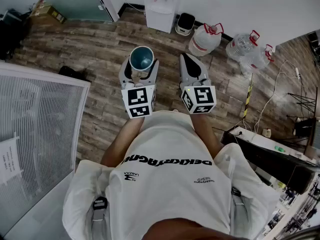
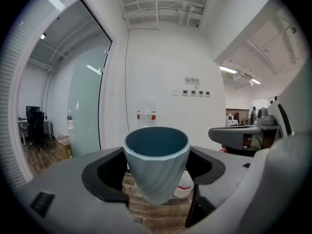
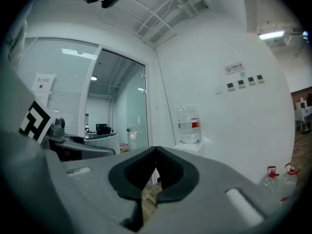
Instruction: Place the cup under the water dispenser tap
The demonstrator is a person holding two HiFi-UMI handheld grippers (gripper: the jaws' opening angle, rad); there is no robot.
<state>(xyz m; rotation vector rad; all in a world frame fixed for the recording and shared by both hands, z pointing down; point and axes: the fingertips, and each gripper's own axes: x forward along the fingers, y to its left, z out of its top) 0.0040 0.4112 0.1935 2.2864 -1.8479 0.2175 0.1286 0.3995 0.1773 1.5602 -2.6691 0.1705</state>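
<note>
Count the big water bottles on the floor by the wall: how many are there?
3. The first bottle stands right of the water dispenser; the second bottle and third bottle stand further right along the wall. Others may be hidden.

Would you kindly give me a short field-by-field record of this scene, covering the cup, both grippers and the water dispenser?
cup: blue-grey, ribbed, upright, looks empty, held above the wooden floor
left gripper: jaws set wide, closed on the cup's sides
right gripper: jaws together, nothing between them
water dispenser: white, against the wall ahead of the person, clear bottle on top
water jugs: on the floor, right of the dispenser in the head view
task status: cup not yet under the tap
</note>
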